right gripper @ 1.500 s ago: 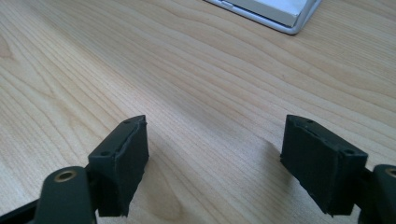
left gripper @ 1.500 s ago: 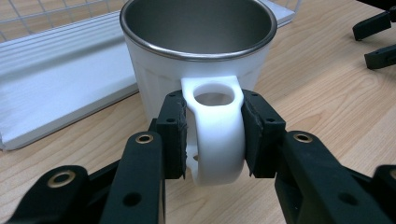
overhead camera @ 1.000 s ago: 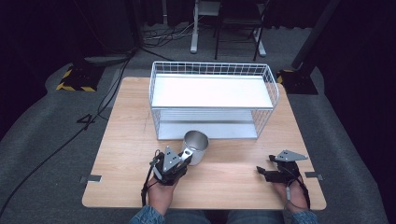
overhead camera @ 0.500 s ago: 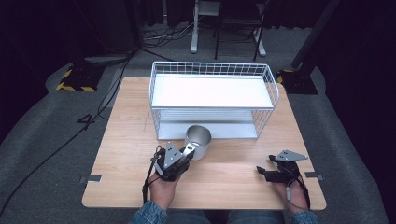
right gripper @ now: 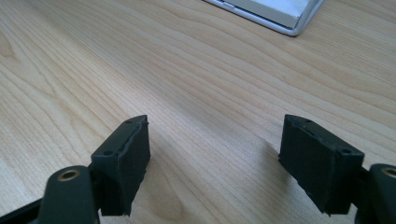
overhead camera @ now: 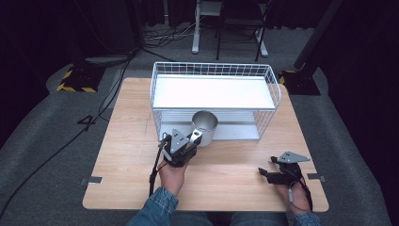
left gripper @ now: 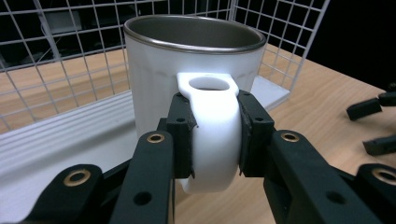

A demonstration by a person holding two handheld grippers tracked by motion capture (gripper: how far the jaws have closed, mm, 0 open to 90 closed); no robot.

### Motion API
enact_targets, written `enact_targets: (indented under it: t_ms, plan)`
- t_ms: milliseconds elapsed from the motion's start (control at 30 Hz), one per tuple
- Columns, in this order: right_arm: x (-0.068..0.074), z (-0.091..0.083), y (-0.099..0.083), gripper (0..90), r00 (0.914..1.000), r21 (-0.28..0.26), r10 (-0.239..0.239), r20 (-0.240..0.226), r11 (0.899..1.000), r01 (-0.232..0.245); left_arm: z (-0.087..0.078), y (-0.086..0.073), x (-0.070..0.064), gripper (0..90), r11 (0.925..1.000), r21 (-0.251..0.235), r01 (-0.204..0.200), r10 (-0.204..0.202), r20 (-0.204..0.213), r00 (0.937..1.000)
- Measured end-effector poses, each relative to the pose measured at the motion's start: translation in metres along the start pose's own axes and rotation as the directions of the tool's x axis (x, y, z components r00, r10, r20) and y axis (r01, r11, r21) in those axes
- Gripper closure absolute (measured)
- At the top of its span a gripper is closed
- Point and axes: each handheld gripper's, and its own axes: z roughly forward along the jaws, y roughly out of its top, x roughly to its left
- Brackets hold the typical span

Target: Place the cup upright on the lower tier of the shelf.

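Nearer the rack [overhead camera: 214, 96], mug [overhead camera: 204, 125] lifted, left claw [overhead camera: 195, 137]

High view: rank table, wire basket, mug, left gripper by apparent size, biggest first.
1. Table, by far the widest.
2. Wire basket, covering much of the table's far half.
3 and 4. Mug and left gripper look about alike; the gripper holds the mug by its handle, so I won't rank them.

Dark room, grey carpet floor [overhead camera: 42, 136], black cables [overhead camera: 101, 101], white desk legs [overhead camera: 195, 28], yellow-black striped base [overhead camera: 75, 84]
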Motion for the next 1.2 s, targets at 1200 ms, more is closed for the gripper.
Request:
enact_targets:
  t_ms: [1200]
  plan:
    - [0.001,0.000,-0.001,24.3,0.9999,-0.001,-0.004,-0.015,1.000,0.004,0.083,-0.001,0.030,71.1,0.9998,-0.016,0.008,-0.009,-0.076,0.9971]
